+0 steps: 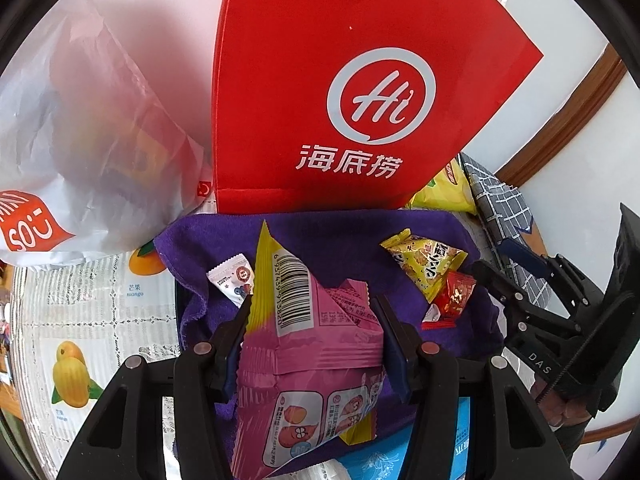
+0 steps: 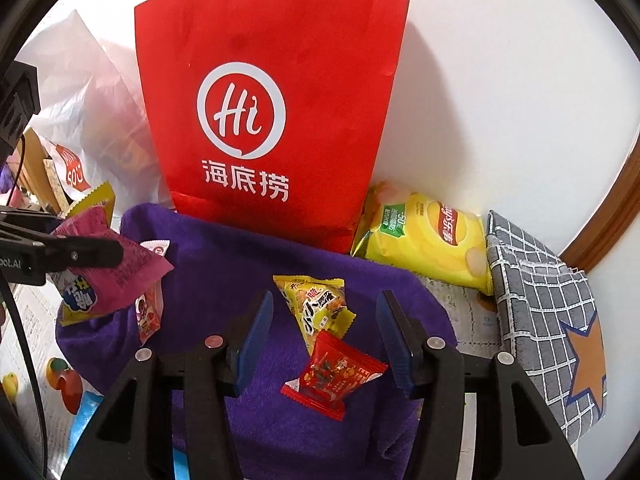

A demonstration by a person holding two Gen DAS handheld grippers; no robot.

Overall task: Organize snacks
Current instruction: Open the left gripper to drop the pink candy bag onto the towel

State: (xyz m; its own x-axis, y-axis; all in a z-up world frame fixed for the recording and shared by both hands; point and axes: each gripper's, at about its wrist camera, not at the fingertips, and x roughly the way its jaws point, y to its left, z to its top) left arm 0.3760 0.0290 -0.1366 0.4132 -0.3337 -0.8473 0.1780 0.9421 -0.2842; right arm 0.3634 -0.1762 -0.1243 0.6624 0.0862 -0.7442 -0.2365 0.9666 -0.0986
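Your left tool (image 1: 310, 332) has the pink-and-yellow snack packet (image 1: 308, 344) pinched between its pads, jaws about halfway in, the packet hanging crumpled and raised off the purple towel (image 1: 332, 240). From the right-hand camera you can see it held off to the side, its lower end drooping close to the towel's left edge, so it looks like this one is on its way somewhere.

Your right tool (image 2: 324, 344) grips nothing. Its jaws stand partly apart, blue pads well clear on both sides of the small red packet (image 2: 334, 376), which lies flat on the towel between them. Just beyond it, overlapped at one corner, lies the yellow triangular packet (image 2: 316, 304). That open stance over the red one reads either as a fresh release or a line-up for a pick; I can't tell you which.

Look at the layout: the towel serves as your sorting patch on the bench, loose little snacks spread across it, including a small white sachet (image 1: 234, 280) near the held packet. The red paper bag (image 2: 276, 112) stands upright right at the towel's back edge, mouth up, the likely drop point. The yellow chip bag (image 2: 428, 240) leans beside it against the wall, next to a grey checked cloth bag (image 2: 540, 300), and a white plastic bag (image 1: 80, 128) slumps to the left.

If the red bag is the goal, you'll need to lift the pink packet well above that tall rim.
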